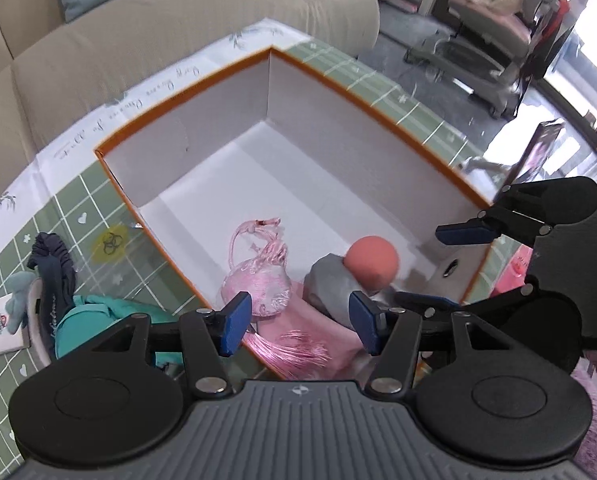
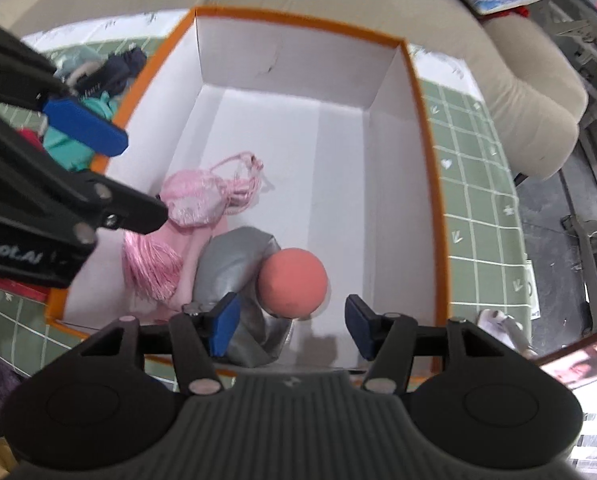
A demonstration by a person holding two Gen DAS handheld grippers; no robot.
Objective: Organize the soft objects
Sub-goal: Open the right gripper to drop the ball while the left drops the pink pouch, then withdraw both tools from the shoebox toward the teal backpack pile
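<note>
Three soft items are seen inside the orange-rimmed box [image 2: 426,128], all gathered in its near end at the lower centre of the right wrist view. A grey pouch [image 2: 234,264] lies nearest, with a coral ball [image 2: 293,282] resting against its right side. A pink tasselled sachet [image 2: 196,200] lies just beyond, to the left, on a pink cloth [image 2: 186,256]. The far half of the white box floor is seen bare.

The right gripper [image 2: 292,326] is positioned above the near box end, with the ball between and just beyond its blue pads; its jaws are spread wide and nothing is held.

In the left wrist view, the left gripper [image 1: 300,320] is likewise spread wide and empty, with the sachet [image 1: 258,284] beyond its left pad and the pouch [image 1: 330,284] beyond its right.

Outside the box, at the lower left of that view, a teal cloth [image 1: 86,316] and a dark scrunchie [image 1: 52,264] are seen on the green checked tablecloth [image 1: 2,360]. A beige sofa [image 1: 98,32] fills the upper left.
</note>
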